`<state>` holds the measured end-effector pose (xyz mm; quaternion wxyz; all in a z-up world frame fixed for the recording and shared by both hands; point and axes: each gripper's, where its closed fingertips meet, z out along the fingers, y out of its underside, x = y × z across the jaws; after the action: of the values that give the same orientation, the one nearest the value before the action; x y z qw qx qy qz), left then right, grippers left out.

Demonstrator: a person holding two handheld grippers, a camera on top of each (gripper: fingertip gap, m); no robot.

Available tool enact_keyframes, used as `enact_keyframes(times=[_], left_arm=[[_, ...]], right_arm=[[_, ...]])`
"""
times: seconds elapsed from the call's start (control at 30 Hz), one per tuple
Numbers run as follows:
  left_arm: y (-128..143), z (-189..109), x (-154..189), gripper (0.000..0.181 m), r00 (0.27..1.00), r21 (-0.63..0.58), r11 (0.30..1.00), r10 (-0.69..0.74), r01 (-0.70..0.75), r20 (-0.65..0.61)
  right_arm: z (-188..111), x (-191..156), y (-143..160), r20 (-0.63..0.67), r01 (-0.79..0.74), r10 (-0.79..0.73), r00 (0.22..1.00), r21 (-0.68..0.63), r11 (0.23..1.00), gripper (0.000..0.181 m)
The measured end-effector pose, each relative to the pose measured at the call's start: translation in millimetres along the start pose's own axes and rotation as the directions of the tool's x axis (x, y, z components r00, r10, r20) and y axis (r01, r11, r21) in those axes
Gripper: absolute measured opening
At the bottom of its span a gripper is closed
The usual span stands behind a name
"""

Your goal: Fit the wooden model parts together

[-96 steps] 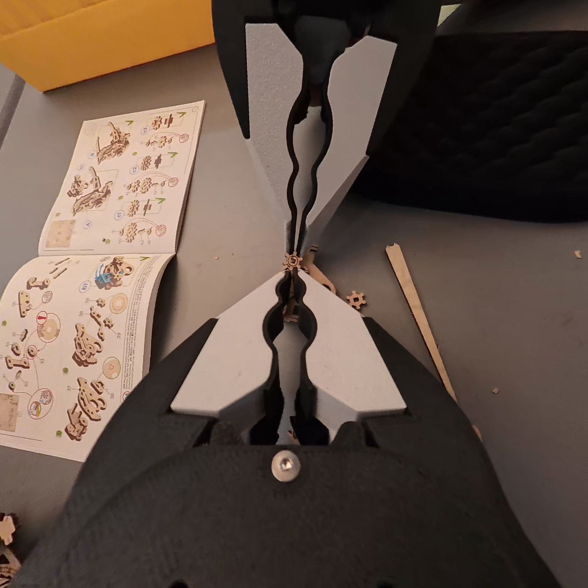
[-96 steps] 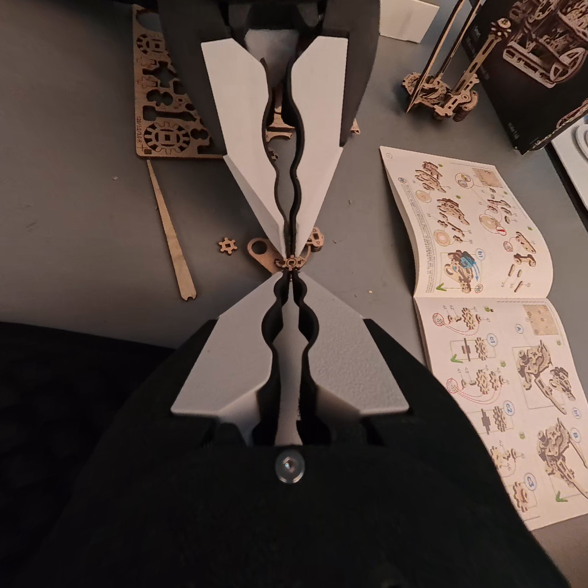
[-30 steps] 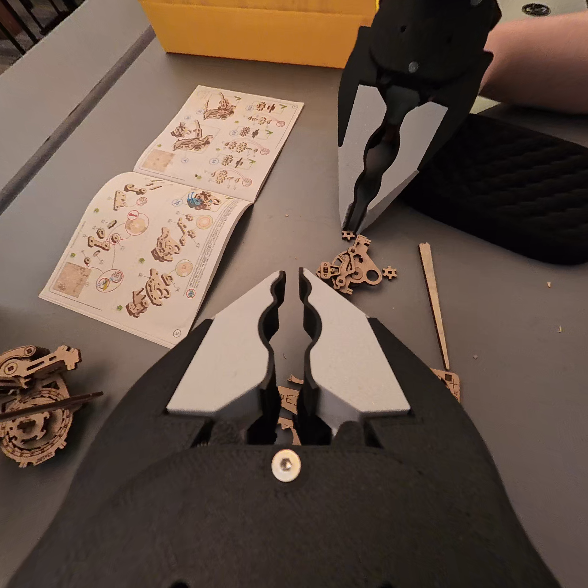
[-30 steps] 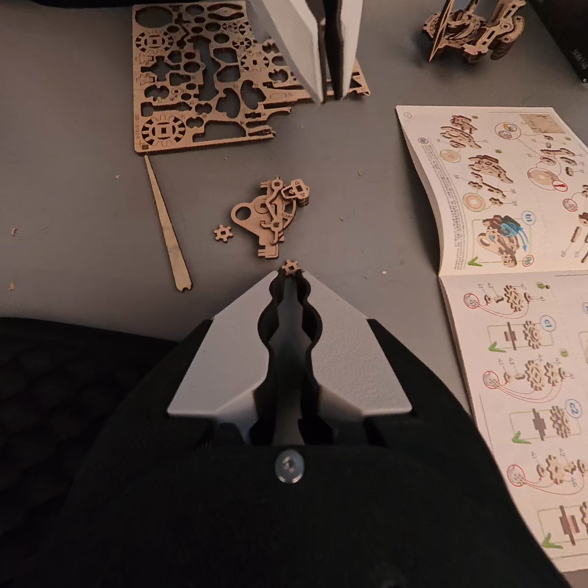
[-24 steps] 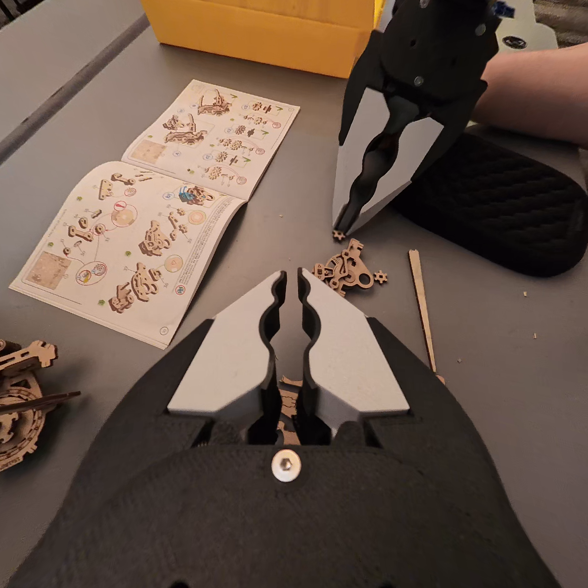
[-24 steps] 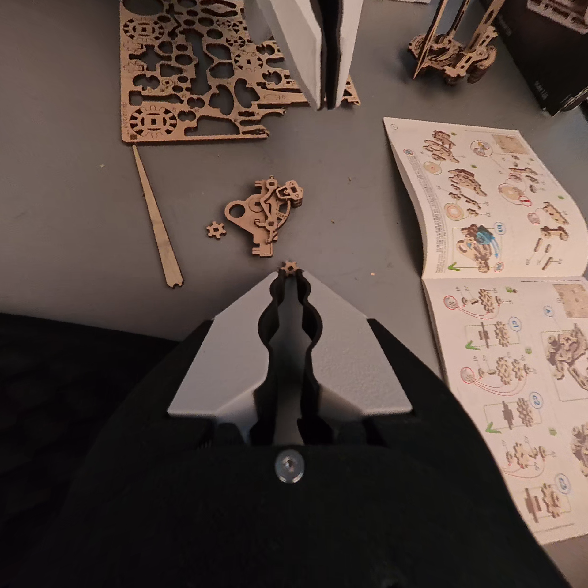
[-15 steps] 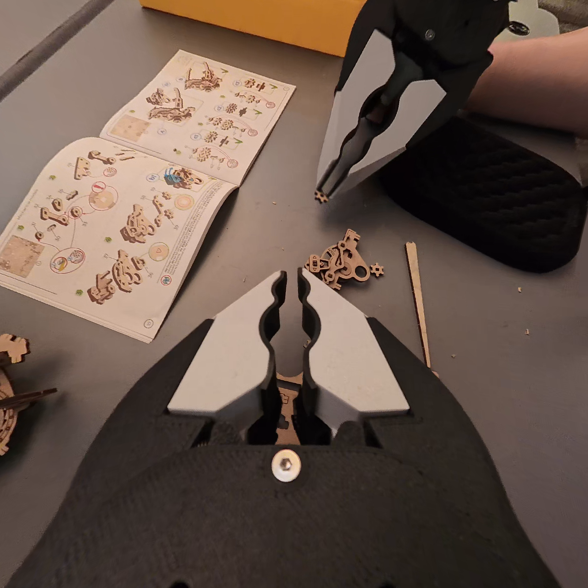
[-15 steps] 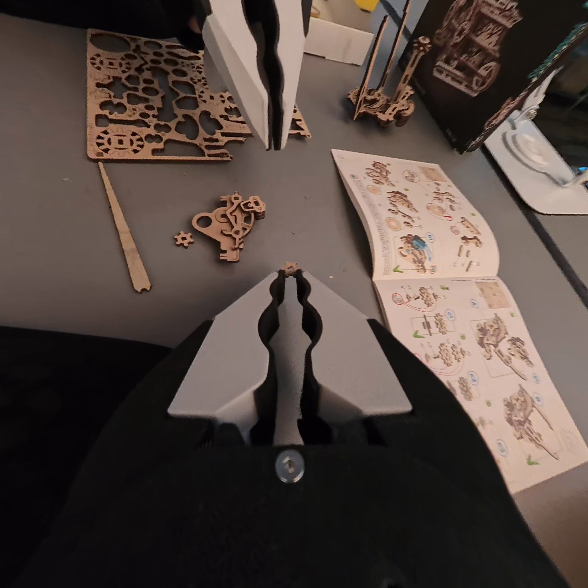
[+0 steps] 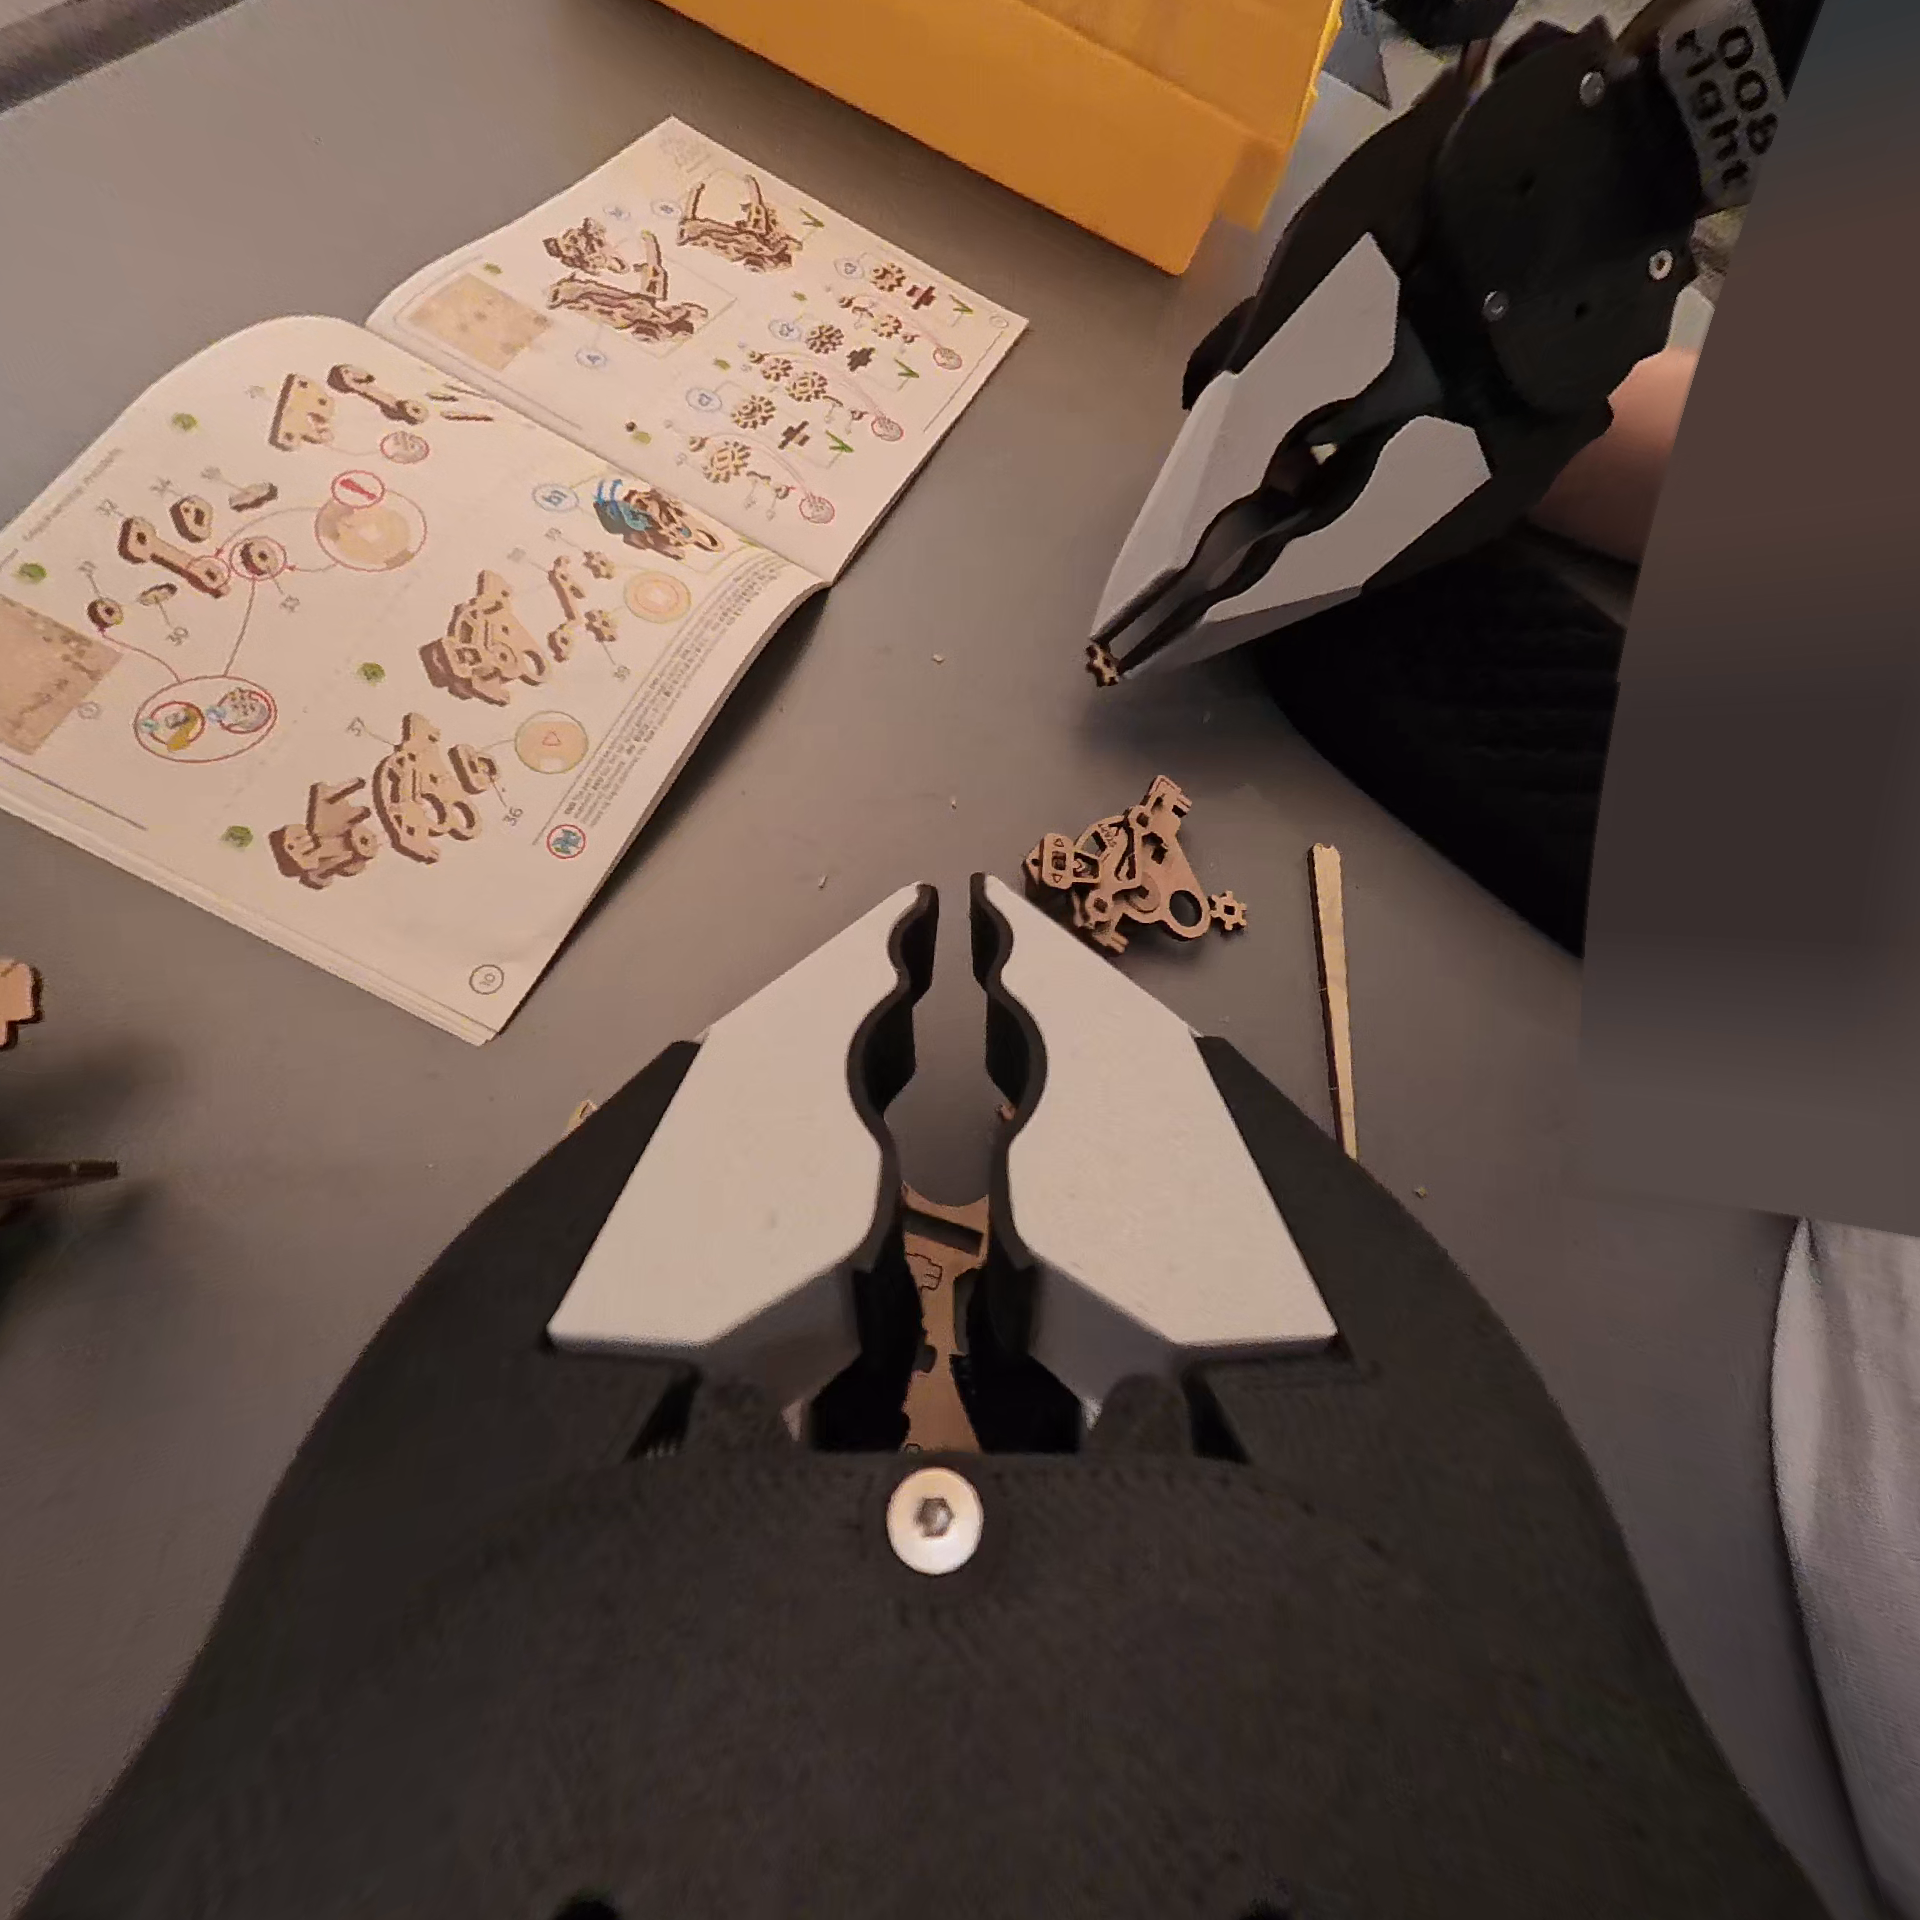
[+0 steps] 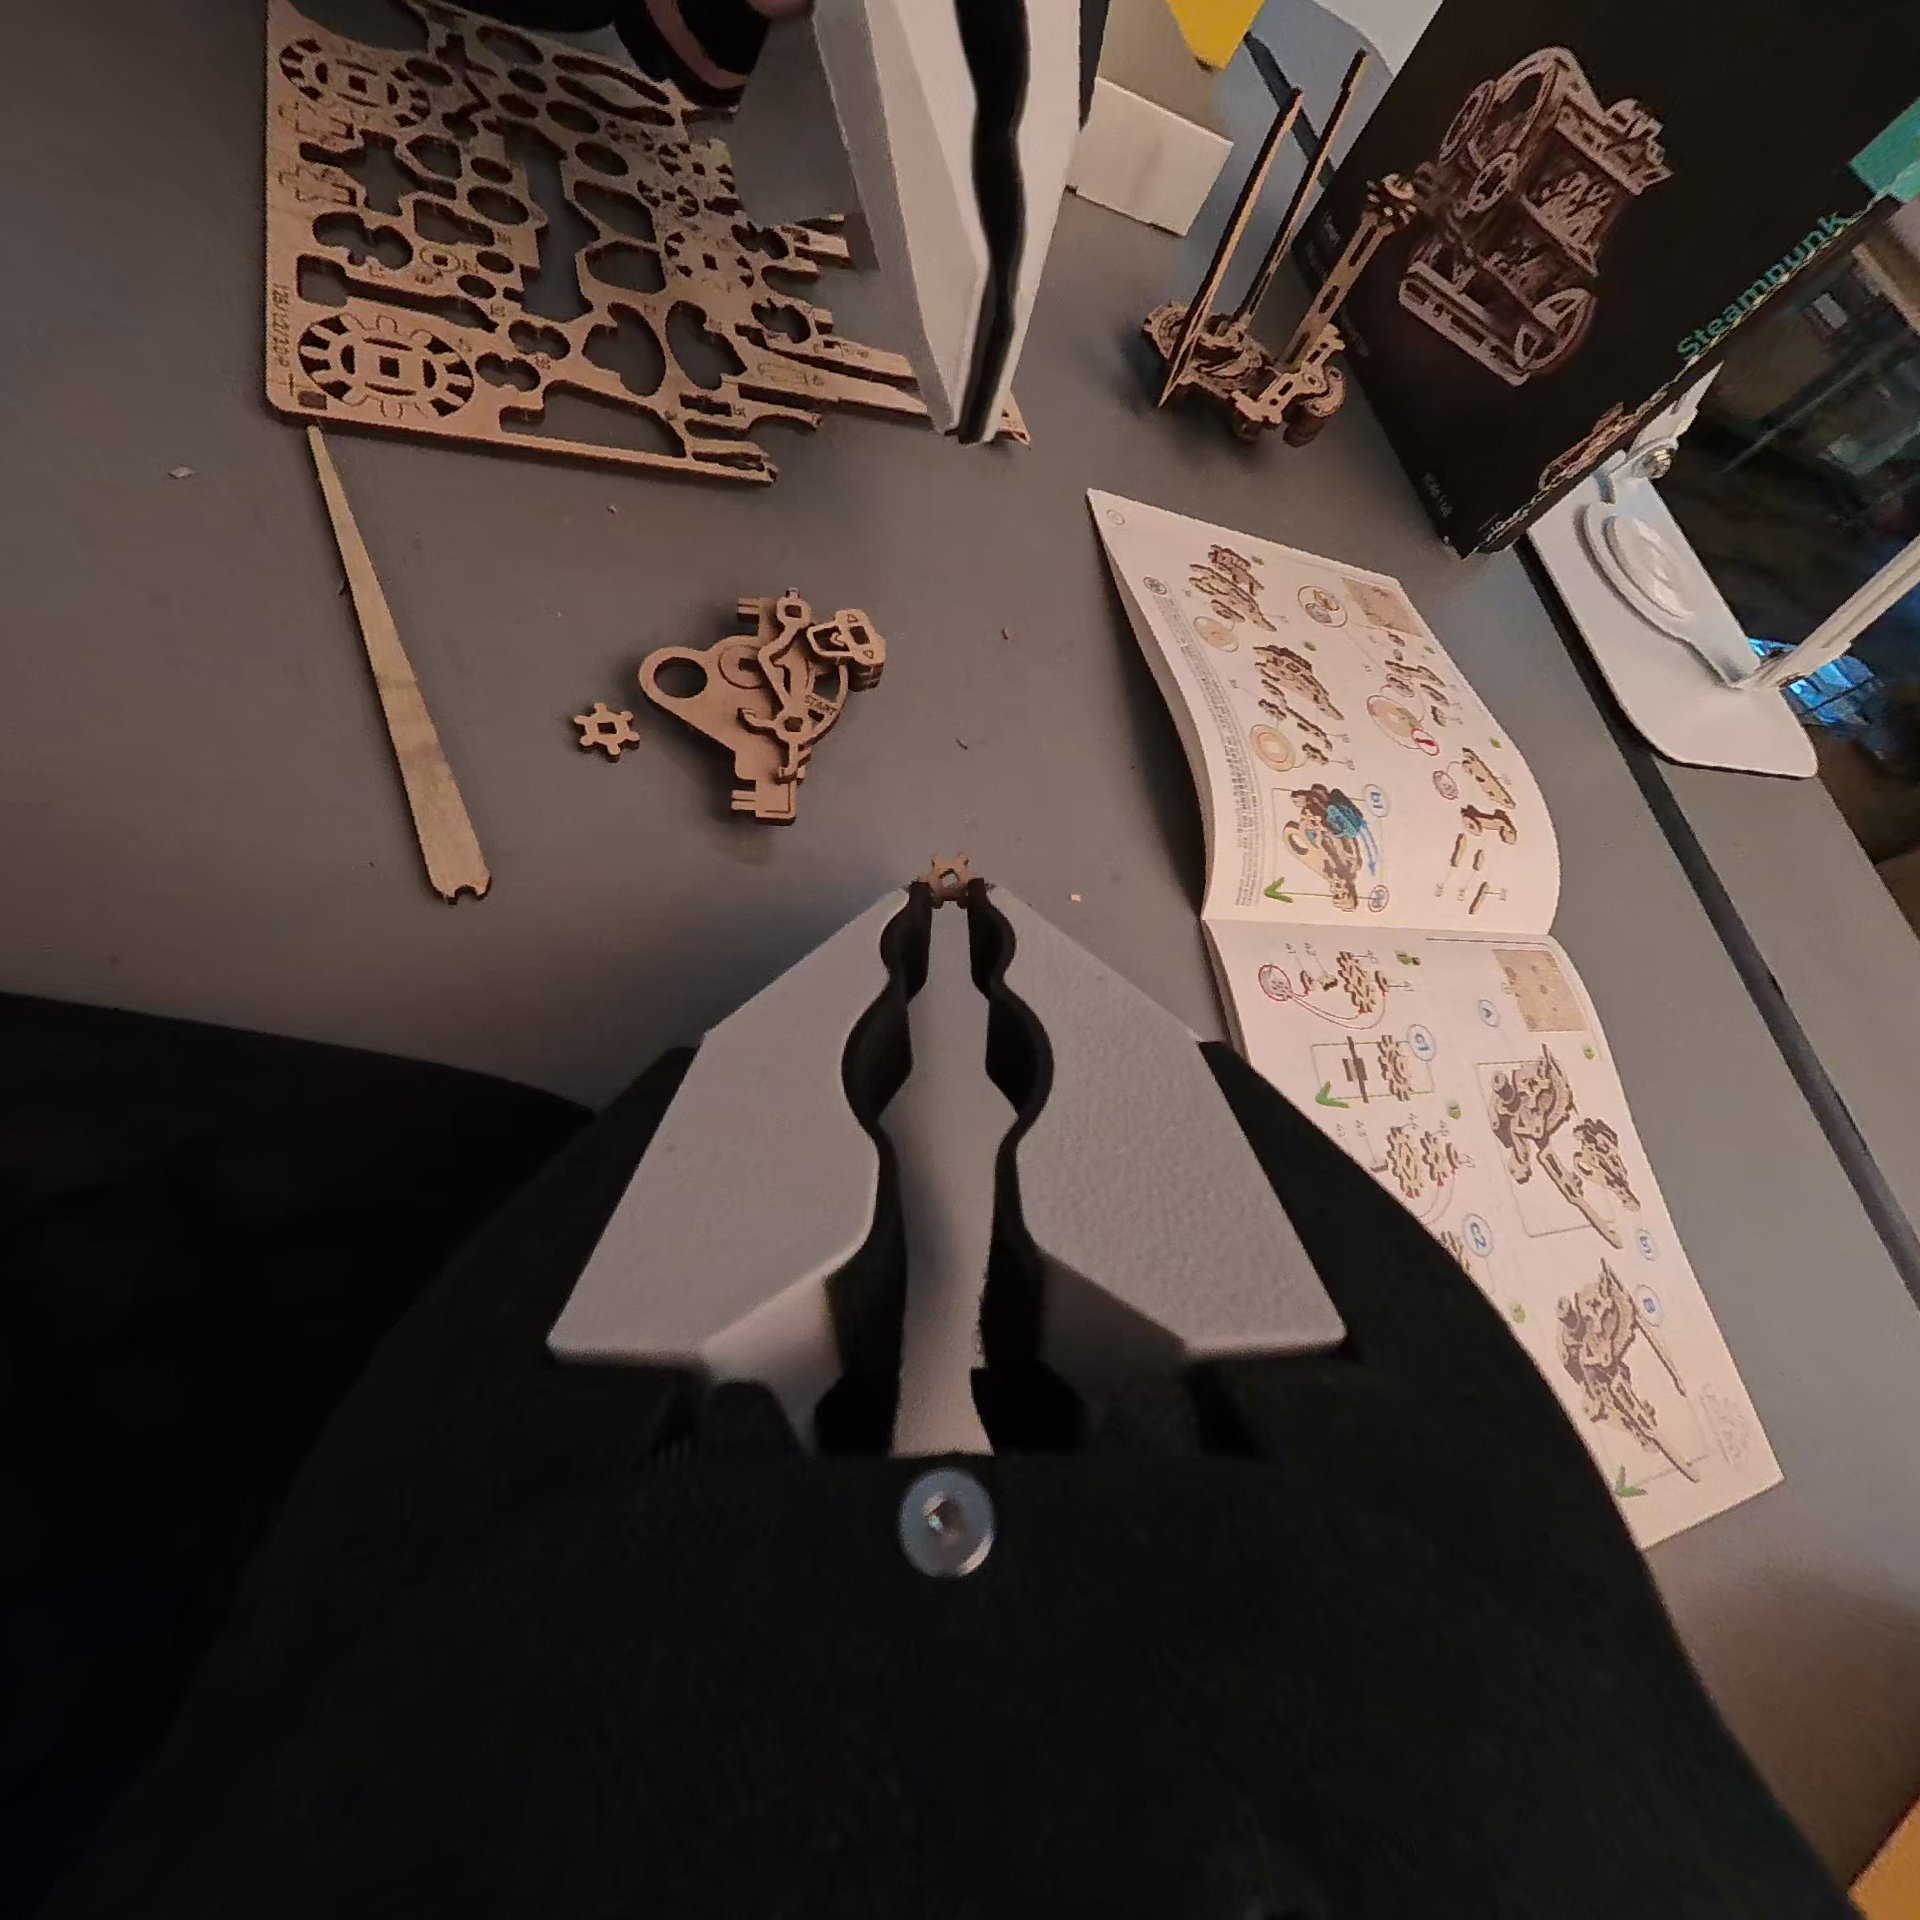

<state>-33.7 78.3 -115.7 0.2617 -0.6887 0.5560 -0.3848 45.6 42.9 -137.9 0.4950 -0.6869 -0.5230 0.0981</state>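
Observation:
My right gripper [image 10: 948, 891] is shut on a tiny wooden gear [image 10: 948, 871] at its fingertips and holds it above the table. It also shows in the left wrist view [image 9: 1103, 663], raised at the upper right with the gear [image 9: 1101, 665]. My left gripper [image 9: 954, 896] has a narrow gap between its fingers and holds nothing. It hangs over the parts sheet in the right wrist view [image 10: 977, 428]. A flat wooden sub-assembly [image 9: 1122, 878] [image 10: 774, 701] lies on the grey table between the grippers. A second loose gear [image 9: 1231, 911] [image 10: 605, 729] lies beside it.
An open instruction booklet [image 9: 468, 540] [image 10: 1403, 935] lies flat. A thin wooden stick [image 9: 1333, 997] [image 10: 400, 686], a punched-out parts sheet [image 10: 499, 260], a partly built model [image 10: 1247, 353], a black product box [image 10: 1558, 260], a yellow box [image 9: 1039, 94] and a black foam pad [image 9: 1455, 707] surround the work spot. One gripper's finger ends stand about 10 centimetres off the other's. The thin wooden stick [image 10: 400, 686] lies around 10 centimetres away from my right fingertips. Look for it in the left wrist view [image 9: 1335, 975] too.
The two grippers met tip to tip on the small gear, then parted. The left let go and drew back; the right kept the gear and has lifted up and away.

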Motion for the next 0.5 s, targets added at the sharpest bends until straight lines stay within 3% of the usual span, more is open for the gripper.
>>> enact_keyframes(times=[0.5], left_arm=[[3.7,2.5,1.0,0.005,0.999,-0.015,0.999,-0.036,0.036,-0.036]], right_arm=[[-0.3,-2.8,0.0,0.004,0.024,-0.024,1.0,0.001,1.0,0.005]])
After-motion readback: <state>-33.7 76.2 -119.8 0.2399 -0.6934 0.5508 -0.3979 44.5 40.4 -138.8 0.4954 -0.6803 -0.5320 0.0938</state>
